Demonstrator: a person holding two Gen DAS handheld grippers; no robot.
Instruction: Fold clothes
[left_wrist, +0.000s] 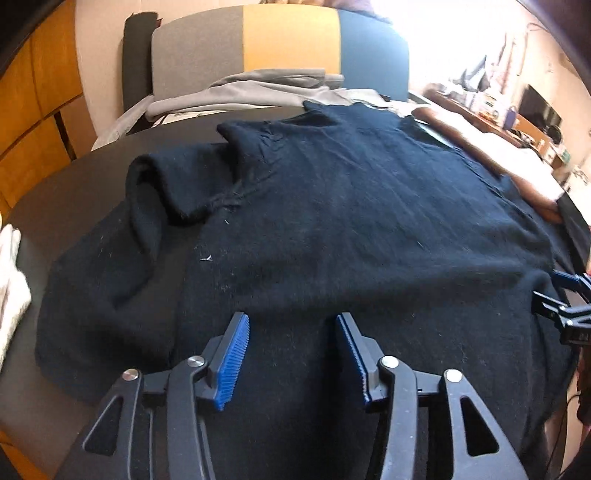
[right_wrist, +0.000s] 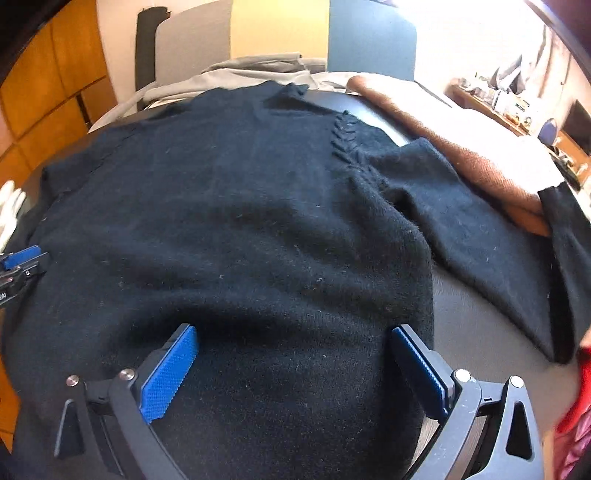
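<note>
The black sweater (left_wrist: 332, 206) lies spread across my round table (left_wrist: 74, 177), hem at the near edge. My left gripper (left_wrist: 291, 350) and right gripper (right_wrist: 295, 365) hover over the hem, jaws apart, empty. Next I'd pinch the hem and fold it toward the collar.

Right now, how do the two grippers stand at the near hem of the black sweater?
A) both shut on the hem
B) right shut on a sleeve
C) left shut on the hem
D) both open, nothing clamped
D: the left gripper and right gripper each show blue pads spread apart over the black sweater, no fabric pinched between them.
</note>
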